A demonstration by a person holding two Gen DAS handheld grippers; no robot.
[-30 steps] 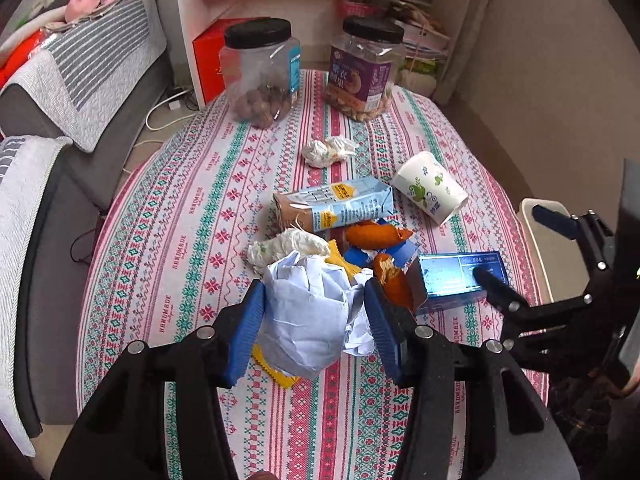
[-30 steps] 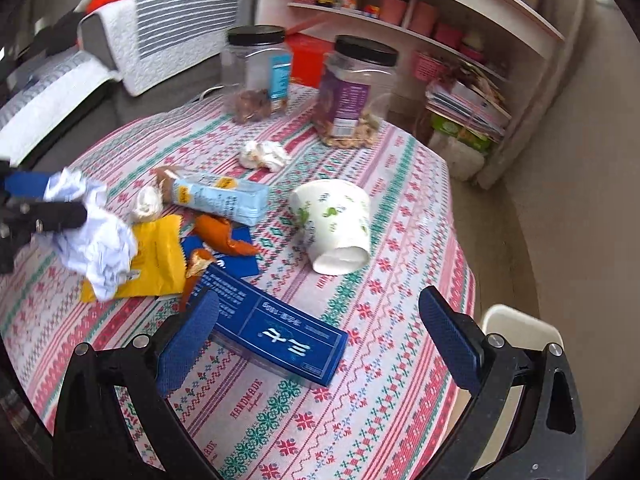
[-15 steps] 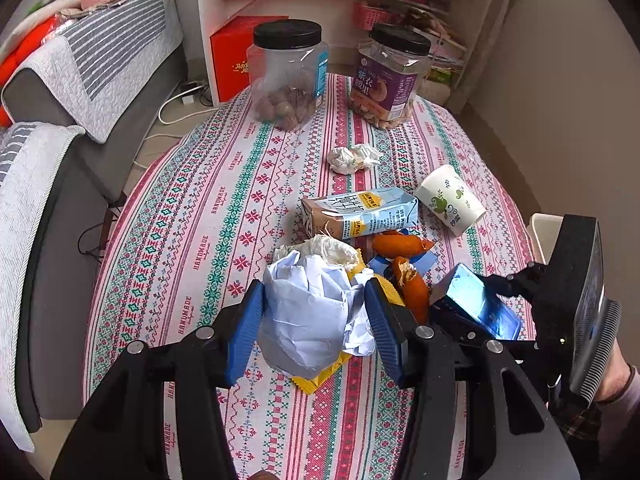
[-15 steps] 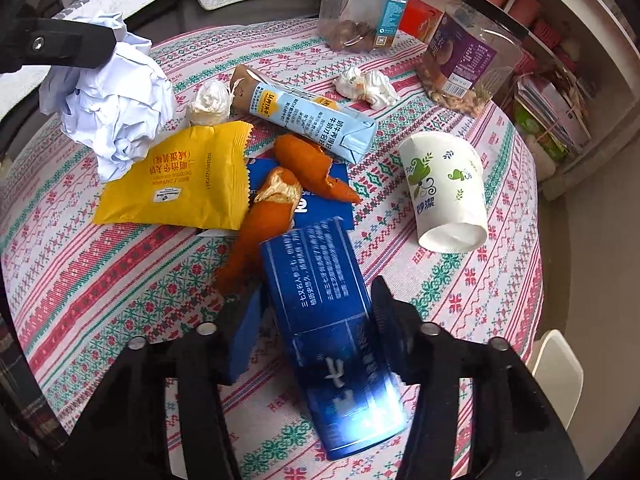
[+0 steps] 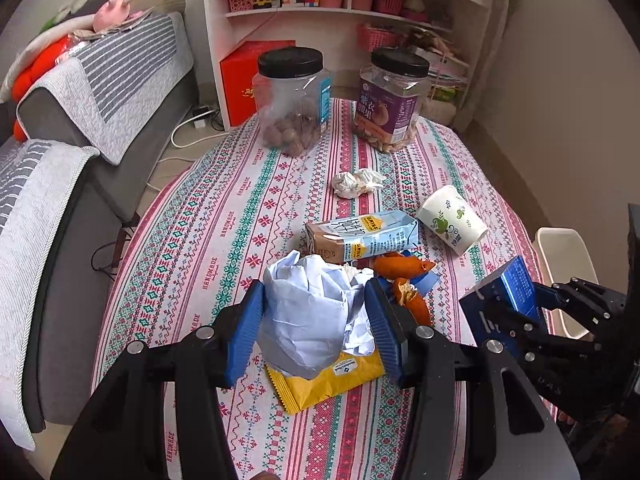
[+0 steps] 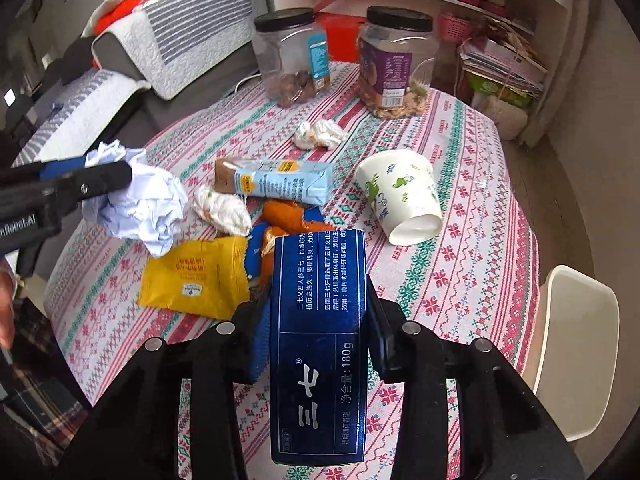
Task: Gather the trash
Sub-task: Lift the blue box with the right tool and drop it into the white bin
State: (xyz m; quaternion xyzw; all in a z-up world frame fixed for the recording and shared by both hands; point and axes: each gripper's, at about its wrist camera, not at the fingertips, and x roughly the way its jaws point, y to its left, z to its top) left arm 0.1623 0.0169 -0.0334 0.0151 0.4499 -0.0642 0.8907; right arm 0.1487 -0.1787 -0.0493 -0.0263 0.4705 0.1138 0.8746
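My left gripper (image 5: 316,328) is shut on a crumpled white paper ball (image 5: 308,320) held above the table; it also shows in the right wrist view (image 6: 140,200). My right gripper (image 6: 316,336) is shut on a dark blue toothpaste box (image 6: 318,344), lifted off the table; the box shows in the left wrist view (image 5: 502,300) at the right. On the patterned tablecloth (image 5: 208,224) lie a yellow wrapper (image 6: 196,276), orange peels (image 5: 400,266), a light blue carton (image 5: 360,236), a tipped paper cup (image 5: 452,220) and a small paper wad (image 5: 358,182).
Two black-lidded jars (image 5: 290,96) (image 5: 394,100) stand at the table's far end. A white chair (image 6: 572,340) is at the right edge. A grey sofa (image 5: 52,184) runs along the left. Shelves (image 5: 344,12) stand behind.
My right gripper closed on the blue box and lifted it off the table. My left gripper still holds the paper ball and has risen a little.
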